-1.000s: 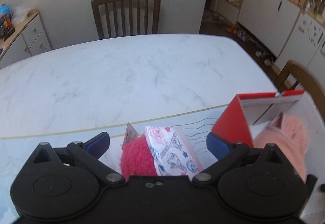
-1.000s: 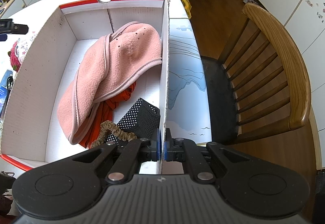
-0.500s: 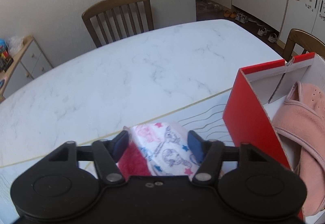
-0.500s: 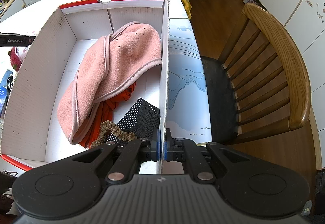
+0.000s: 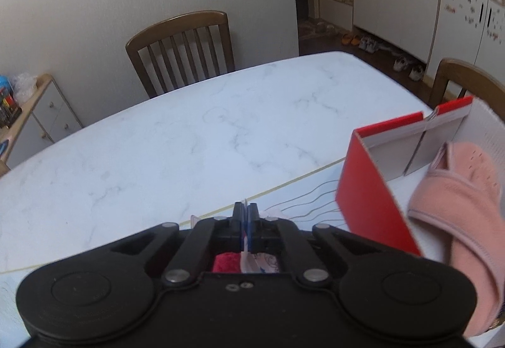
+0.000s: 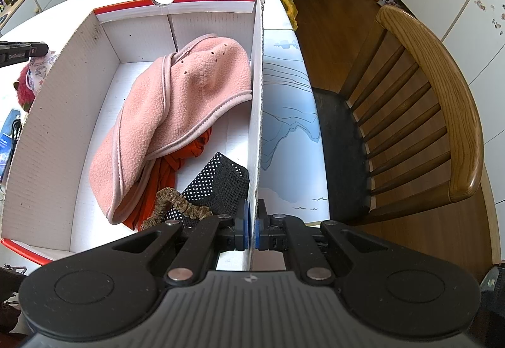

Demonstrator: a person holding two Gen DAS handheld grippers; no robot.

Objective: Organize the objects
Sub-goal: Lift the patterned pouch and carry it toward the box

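Observation:
My left gripper has its jaws closing tight on a white cartoon-print cloth with a red fluffy part, just left of the red shoebox. The right wrist view shows the same cloth outside the box's left wall. My right gripper is shut on the box's right wall. Inside the box lie a pink fleece hat, an orange cloth, a black dotted item and a brown scrunchie.
The box stands on a printed placemat at the corner of the white marble table. A wooden chair stands close to the right, another chair at the far side. A blue packet lies left of the box.
The left gripper's jaws went from wide open around the printed cloth to shut on it, and its view tilted up a little. The right gripper and box stayed still.

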